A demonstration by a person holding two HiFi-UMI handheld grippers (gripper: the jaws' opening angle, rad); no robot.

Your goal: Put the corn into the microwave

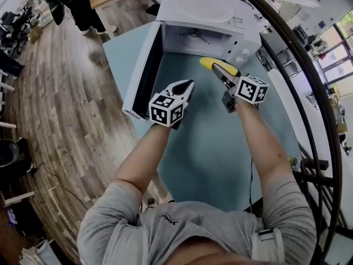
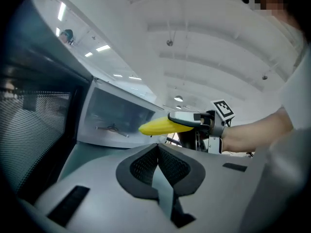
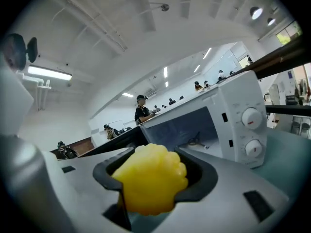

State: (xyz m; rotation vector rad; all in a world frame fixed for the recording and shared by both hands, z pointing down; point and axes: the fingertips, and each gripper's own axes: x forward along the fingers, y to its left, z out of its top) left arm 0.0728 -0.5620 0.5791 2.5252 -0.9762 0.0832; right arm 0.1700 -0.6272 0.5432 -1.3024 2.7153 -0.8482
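Currently gripped: the corn (image 1: 208,63). Your right gripper (image 1: 219,70) is pinching it lengthwise, pads closed round the cob, yellow end poking out past the tips.
Why that way: my guess is nose-first lets it slide straight into the microwave (image 1: 209,15) with no wrist twisting.
Corn's spot: just in front of the microwave's open mouth, up off the table (image 1: 209,148), not inside yet.
Left gripper (image 1: 186,86): claw pressed together with nothing in it, sitting in front of the microwave right beside the open door (image 1: 140,76).
Why it's there: probably just parked out of the corn's path, and handy for steadying or shutting the door later. That's my read, not something you can see.
Door: swung out on the microwave's left side, so the cavity (image 1: 193,40) faces you wide open.
Cavity: only a small turntable fitting shows on its floor, so there should be plenty of room to lay the cob down.
Progress: I'd call this the carry stage. Going in and letting go aren't done.
Watch out: the knobs (image 3: 251,118) sit on the microwave's right, close to your line in. Aim left of them and keep under the cavity's top edge.
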